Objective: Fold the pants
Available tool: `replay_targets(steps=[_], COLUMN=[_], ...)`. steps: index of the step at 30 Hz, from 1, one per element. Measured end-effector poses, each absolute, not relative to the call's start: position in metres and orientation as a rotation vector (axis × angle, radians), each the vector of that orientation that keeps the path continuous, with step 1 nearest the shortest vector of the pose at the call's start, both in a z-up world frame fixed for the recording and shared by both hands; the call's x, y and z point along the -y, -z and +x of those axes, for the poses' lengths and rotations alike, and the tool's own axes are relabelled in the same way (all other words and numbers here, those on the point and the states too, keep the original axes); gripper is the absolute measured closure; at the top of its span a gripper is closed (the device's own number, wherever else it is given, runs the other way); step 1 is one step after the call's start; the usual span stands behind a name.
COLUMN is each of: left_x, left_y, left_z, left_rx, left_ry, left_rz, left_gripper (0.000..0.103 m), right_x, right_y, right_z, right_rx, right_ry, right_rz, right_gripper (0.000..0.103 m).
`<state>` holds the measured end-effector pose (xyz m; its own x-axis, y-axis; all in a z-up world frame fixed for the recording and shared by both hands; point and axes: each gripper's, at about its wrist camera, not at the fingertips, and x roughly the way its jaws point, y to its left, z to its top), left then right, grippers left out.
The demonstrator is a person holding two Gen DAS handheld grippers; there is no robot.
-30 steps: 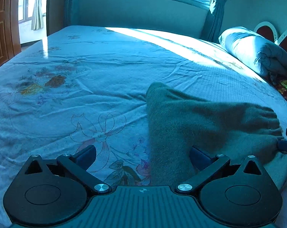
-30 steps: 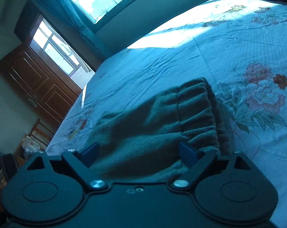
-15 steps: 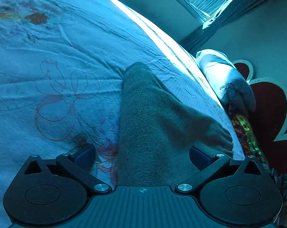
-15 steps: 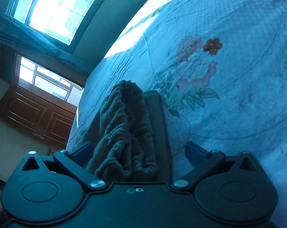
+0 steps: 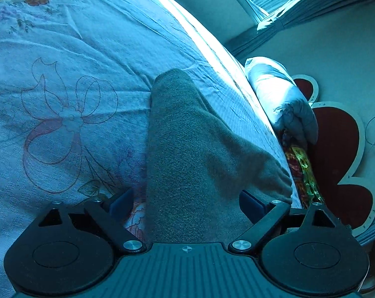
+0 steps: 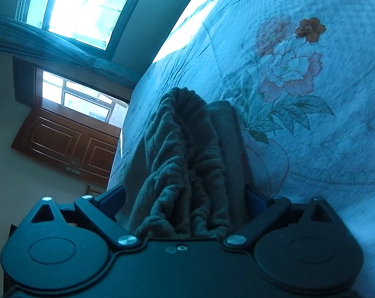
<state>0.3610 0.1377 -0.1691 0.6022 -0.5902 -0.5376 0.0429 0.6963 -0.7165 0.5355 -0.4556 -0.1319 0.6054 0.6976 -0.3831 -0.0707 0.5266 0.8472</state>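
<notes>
Grey-green folded pants [image 5: 187,136] lie on the floral bedsheet [image 5: 63,49]. In the left wrist view one plain end of them runs between my left gripper's [image 5: 186,200] fingers. Its jaws are closing; the right pad touches the cloth and the left pad stands clear of it. In the right wrist view the gathered elastic waistband [image 6: 182,149] bunches up between my right gripper's [image 6: 185,196] fingers. Those jaws are wide and closing slightly, their pads at the cloth's sides without squeezing it.
A rolled quilt [image 5: 281,94] and a red flower-shaped headboard [image 5: 336,136] lie at the bed's right end in the left wrist view. The right wrist view shows a wooden door [image 6: 63,144] and a bright window [image 6: 88,7] beyond the sheet [image 6: 311,124].
Both grippers rolled and came down onto the pants, so the cloth now sits deep between each pair of fingers. The left jaws have drawn closer together.
</notes>
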Motion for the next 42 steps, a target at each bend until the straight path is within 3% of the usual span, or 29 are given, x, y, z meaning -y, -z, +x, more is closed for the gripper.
replay_targets(steps=[2,6,11,14,16,18,26,34,35,36,37,40,42], left_x=[-0.151,-0.162,-0.155,-0.139,-0.141,-0.145,-0.175,-0.222,-0.223,-0.225,-0.226,-0.223,-0.222], left_y=[0.174,0.186,0.201,0.201,0.201,0.194,0.138,0.152,0.162,0.177,0.191,0.202,0.201], left_z=[0.361,0.373,0.39,0.392,0.387,0.384,0.425,0.517,0.528,0.537,0.54,0.534,0.531], left_rx=[-0.877,-0.906,-0.892,-0.873,-0.831,-0.767,-0.662,-0.692,-0.719,-0.751,-0.773,-0.721,-0.717], left_ry=[0.397,0.432,0.499,0.538,0.549,0.59,0.599,0.481,0.463,0.423,0.408,0.455,0.45], left_rz=[-0.746,-0.83,-0.943,-0.908,-0.952,-0.988,-0.919,-0.889,-0.88,-0.876,-0.892,-0.881,-0.876], left_gripper=[0.043,0.044,0.046,0.06,0.068,0.072,0.072,0.072,0.072,0.071,0.064,0.061,0.058], right_x=[0.456,0.46,0.451,0.445,0.445,0.443,0.41,0.368,0.366,0.365,0.369,0.374,0.377], right_y=[0.13,0.14,0.142,0.135,0.126,0.112,0.061,0.08,0.088,0.103,0.118,0.12,0.113], right_z=[0.538,0.545,0.56,0.563,0.561,0.561,0.634,0.743,0.752,0.76,0.764,0.756,0.751], right_rx=[-0.809,-0.819,-0.843,-0.86,-0.843,-0.816,-0.77,-0.817,-0.829,-0.866,-0.89,-0.866,-0.861], right_ry=[-0.53,-0.538,-0.556,-0.57,-0.578,-0.606,-0.733,-0.716,-0.695,-0.642,-0.642,-0.689,-0.69], right_rz=[0.897,0.921,0.91,0.851,0.826,0.797,0.735,0.742,0.711,0.7,0.756,0.719,0.699], right_gripper=[0.016,0.029,0.032,0.054,0.059,0.061,0.063,0.063,0.061,0.052,0.05,0.049,0.041])
